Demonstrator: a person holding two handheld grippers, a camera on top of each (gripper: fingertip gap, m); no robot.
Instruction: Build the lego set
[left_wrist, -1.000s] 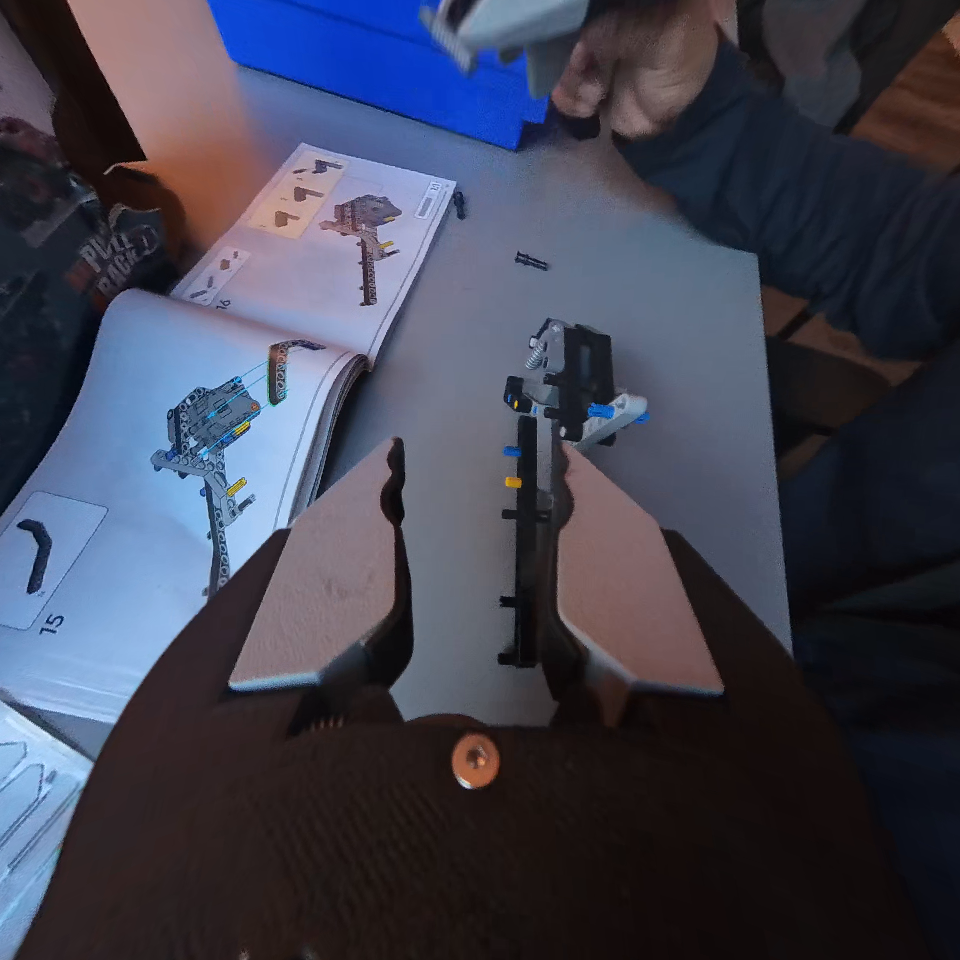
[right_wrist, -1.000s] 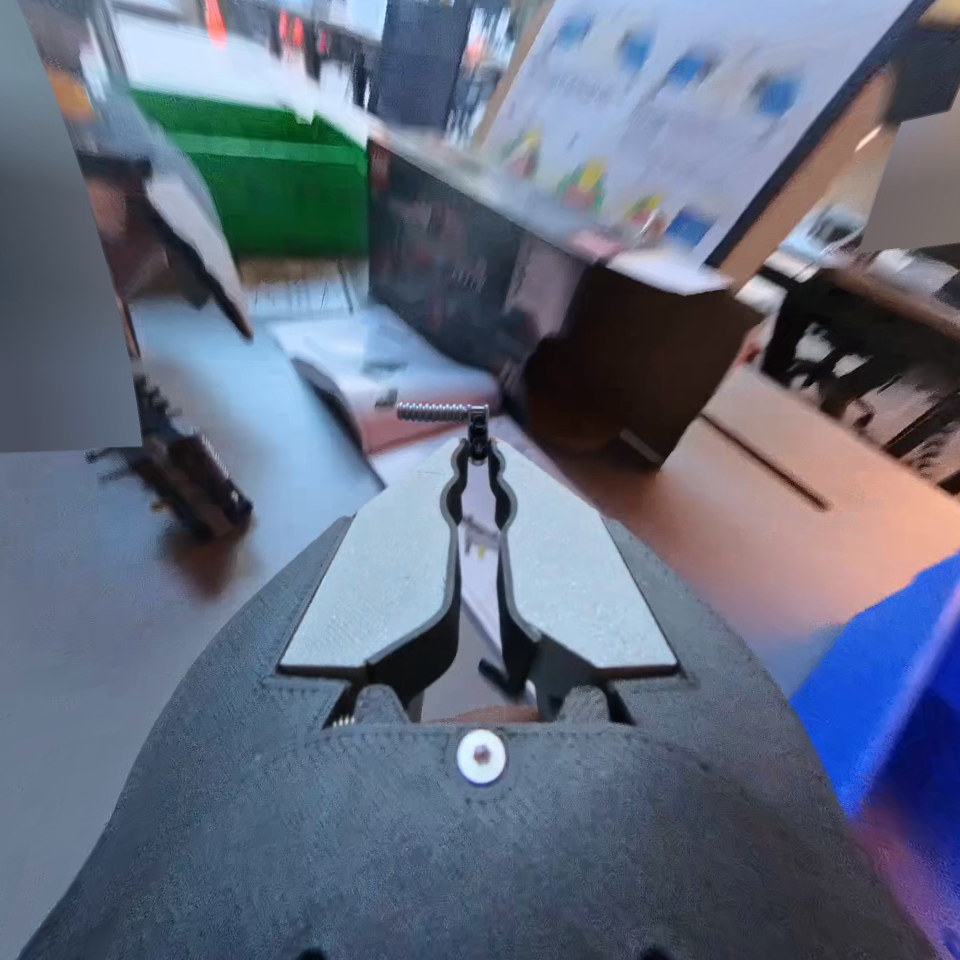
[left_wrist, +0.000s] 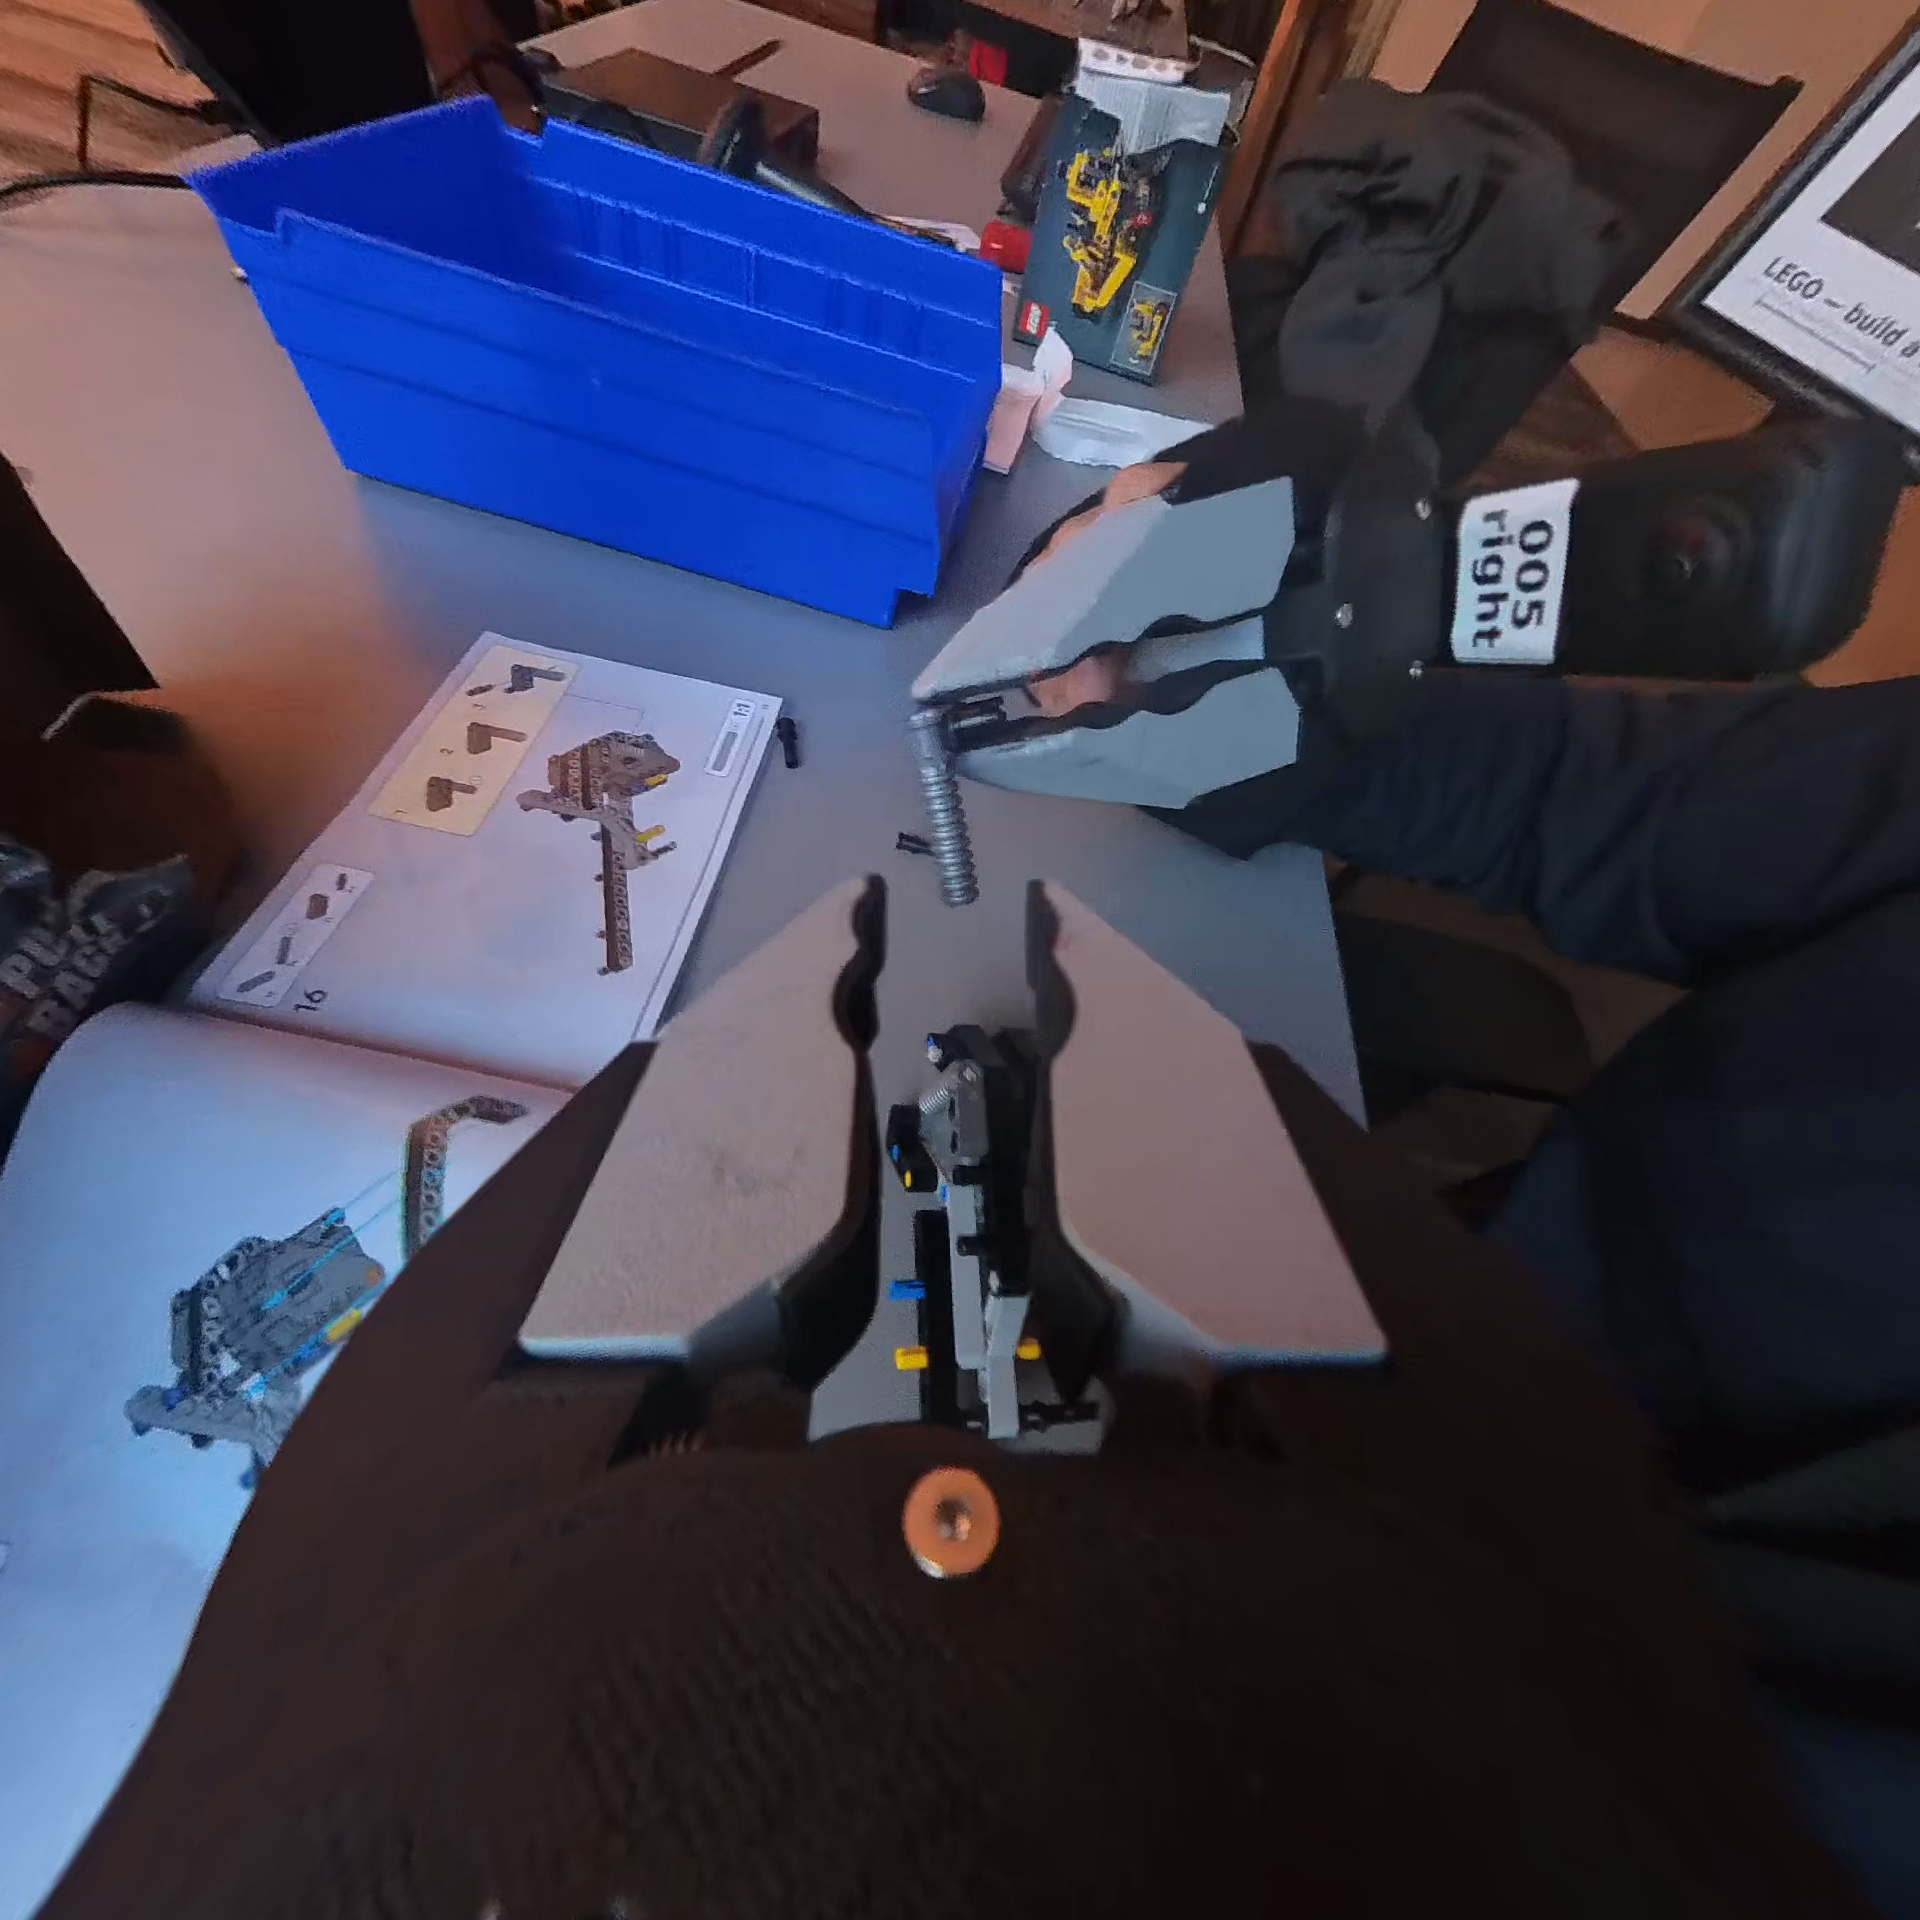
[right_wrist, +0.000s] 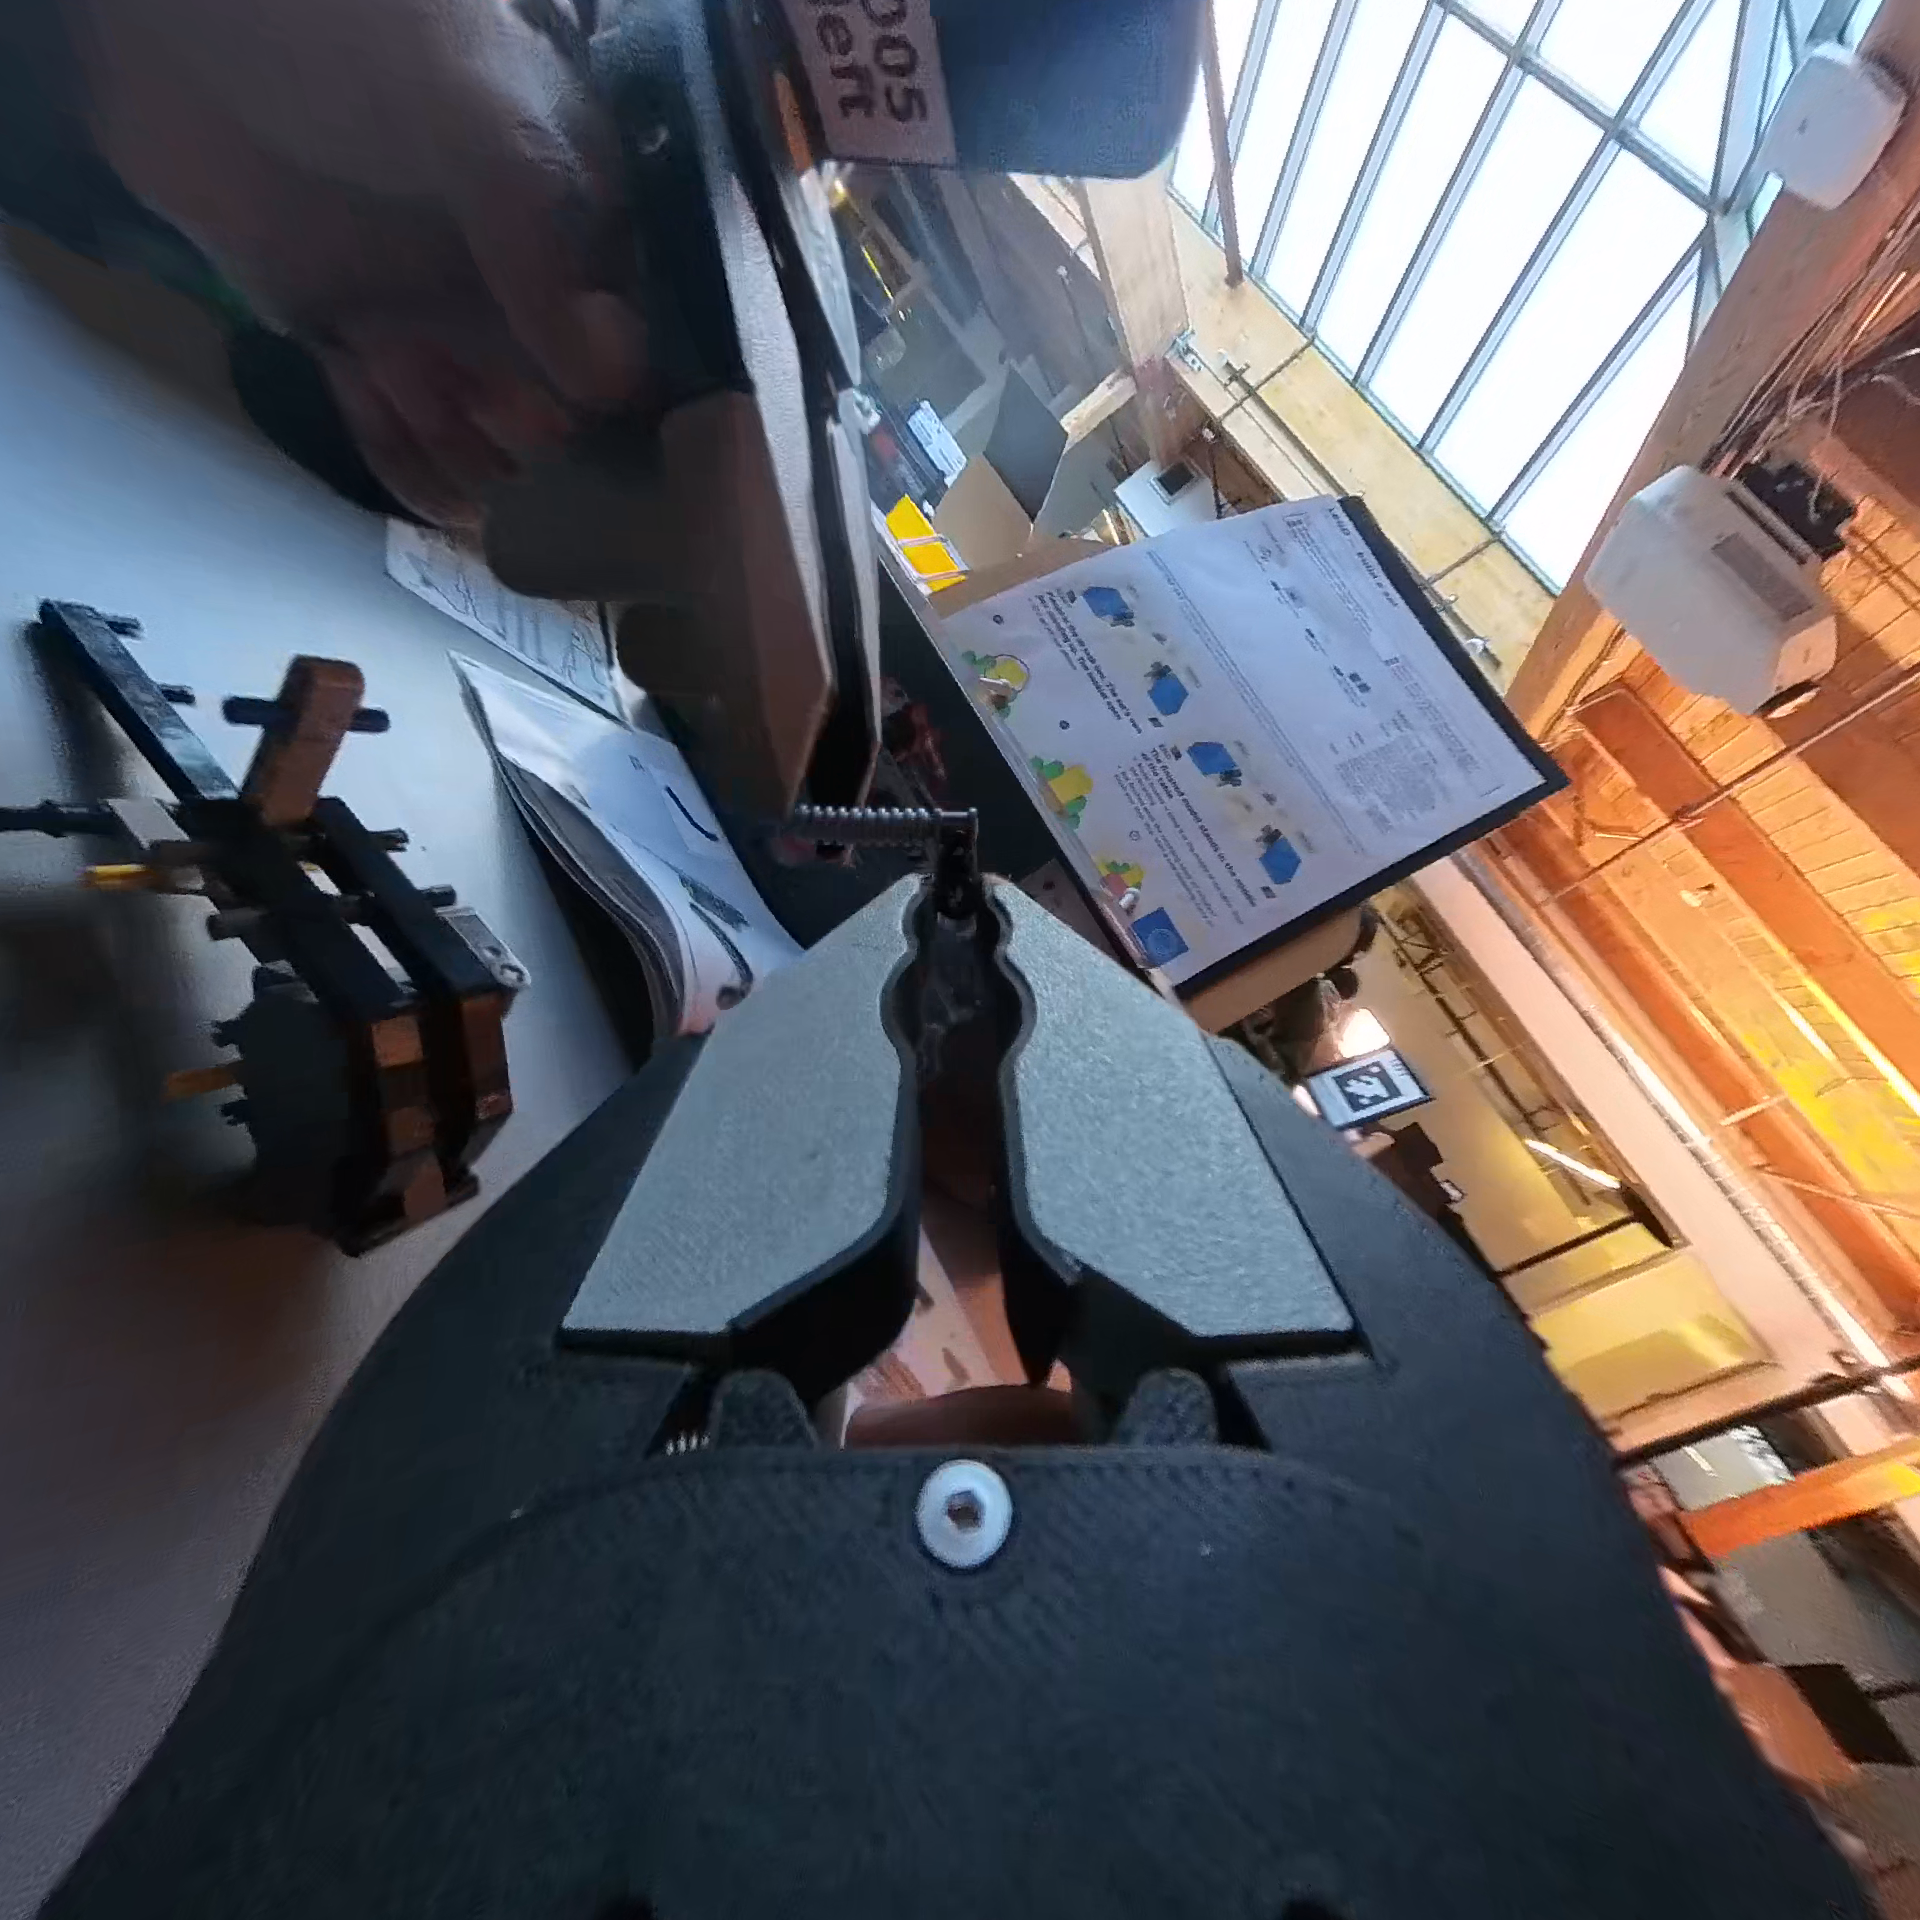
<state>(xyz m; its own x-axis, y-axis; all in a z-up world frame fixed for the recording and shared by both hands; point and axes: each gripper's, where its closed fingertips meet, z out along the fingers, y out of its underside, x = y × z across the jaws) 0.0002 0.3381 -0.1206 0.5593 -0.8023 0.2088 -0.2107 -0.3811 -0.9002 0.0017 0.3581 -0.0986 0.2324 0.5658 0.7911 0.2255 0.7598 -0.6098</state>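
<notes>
Lego build (left_wrist: 966, 1226), black and grey with blue and yellow pins, lies on the grey table (left_wrist: 1174, 914), seen between the spread fingers of the left gripper (left_wrist: 954, 904); jaws wide open, nothing gripped, whether a finger touches the build can't be told. Right gripper (left_wrist: 940, 722) comes in from the right side, jaws closed on a small black piece with a grey spring (left_wrist: 948, 821) attached; spring hangs down toward the table, just ahead of the left fingertips. Right wrist view: same spring (right_wrist: 878, 826) sticks out sideways from the closed tips of the right gripper (right_wrist: 956, 894), build (right_wrist: 312, 935) off to the left on the table. Open instruction booklet (left_wrist: 499, 842) lies left of the build. Blue bin (left_wrist: 623, 343) sits behind it, near the table's far side. Two small black pins (left_wrist: 790, 740) lie loose on the table between booklet and spring. Lego box (left_wrist: 1117, 239) stands beyond the bin.
</notes>
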